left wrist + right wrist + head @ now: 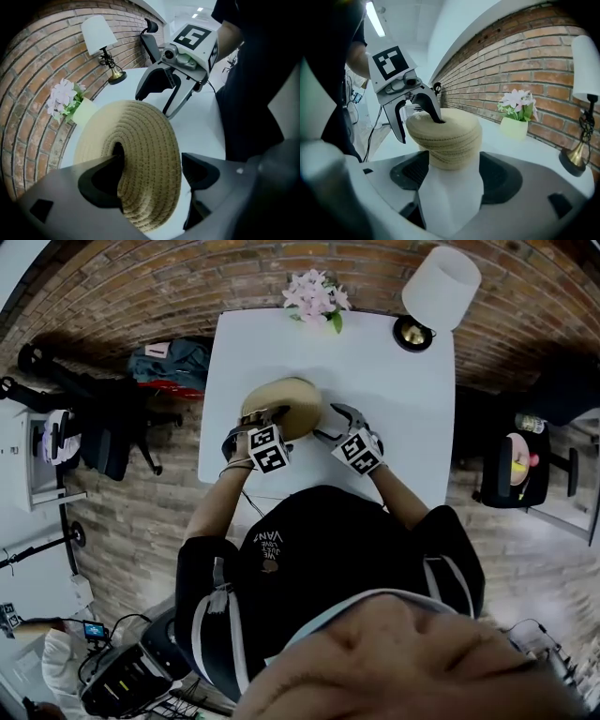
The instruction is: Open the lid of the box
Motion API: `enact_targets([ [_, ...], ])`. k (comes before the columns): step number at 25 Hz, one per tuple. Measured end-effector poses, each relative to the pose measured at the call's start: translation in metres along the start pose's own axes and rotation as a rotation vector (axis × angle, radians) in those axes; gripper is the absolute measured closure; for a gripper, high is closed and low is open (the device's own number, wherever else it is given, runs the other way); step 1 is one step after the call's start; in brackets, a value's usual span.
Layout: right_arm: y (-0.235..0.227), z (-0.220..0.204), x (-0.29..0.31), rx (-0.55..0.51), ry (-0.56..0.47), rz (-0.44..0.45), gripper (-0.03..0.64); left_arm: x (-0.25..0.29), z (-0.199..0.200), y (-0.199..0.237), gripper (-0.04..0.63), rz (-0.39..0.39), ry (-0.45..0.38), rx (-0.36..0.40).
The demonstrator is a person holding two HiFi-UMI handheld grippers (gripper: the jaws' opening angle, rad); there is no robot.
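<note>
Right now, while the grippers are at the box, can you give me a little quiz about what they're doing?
1. True or false: the right gripper is squeezing the woven box.
2. Which thing does the left gripper hold? A: the lamp. B: the lid. C: the flowers.
3. Fill in: one jaw of the left gripper pokes into the ___ in the middle of the lid.

Key
1. False. Its jaws stand open, and the box sits in front of them untouched.
2. B.
3. hole.
</note>
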State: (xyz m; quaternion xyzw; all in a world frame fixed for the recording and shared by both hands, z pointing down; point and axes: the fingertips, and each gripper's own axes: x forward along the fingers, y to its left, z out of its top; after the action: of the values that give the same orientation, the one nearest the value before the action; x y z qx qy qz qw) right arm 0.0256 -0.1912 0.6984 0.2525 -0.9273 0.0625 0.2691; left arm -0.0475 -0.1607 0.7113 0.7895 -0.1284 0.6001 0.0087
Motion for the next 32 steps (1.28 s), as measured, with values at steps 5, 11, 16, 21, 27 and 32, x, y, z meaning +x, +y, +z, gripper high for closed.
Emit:
enact_targets([
  [5, -0.003, 0.011, 0.006, -0.181, 0.012, -0.008, 0.310, 0.006, 0.001, 0.008, 0.204, 0.025, 0.019, -0.032],
  [11, 0.002, 0.011, 0.018, -0.227, 0.024, 0.030, 0.310, 0.018, 0.009, 0.004, 0.204, -0.005, 0.021, -0.017],
  [16, 0.003, 0.009, 0.020, -0.221, 0.034, 0.022, 0.310, 0.022, 0.010, 0.005, 0.204, 0.022, 0.009, -0.023],
  [21, 0.002, 0.008, 0.023, -0.215, 0.049, 0.022, 0.310, 0.022, 0.011, 0.009, 0.212, 0.037, -0.018, -0.035],
  [27, 0.002, 0.007, 0.025, -0.214, 0.065, 0.026, 0.310, 0.015, 0.015, 0.011, 0.219, 0.018, -0.059, -0.064],
  [32, 0.002, 0.007, 0.024, -0.211, 0.072, 0.027, 0.310, 0.004, 0.024, 0.016, 0.225, 0.011, -0.136, -0.111],
])
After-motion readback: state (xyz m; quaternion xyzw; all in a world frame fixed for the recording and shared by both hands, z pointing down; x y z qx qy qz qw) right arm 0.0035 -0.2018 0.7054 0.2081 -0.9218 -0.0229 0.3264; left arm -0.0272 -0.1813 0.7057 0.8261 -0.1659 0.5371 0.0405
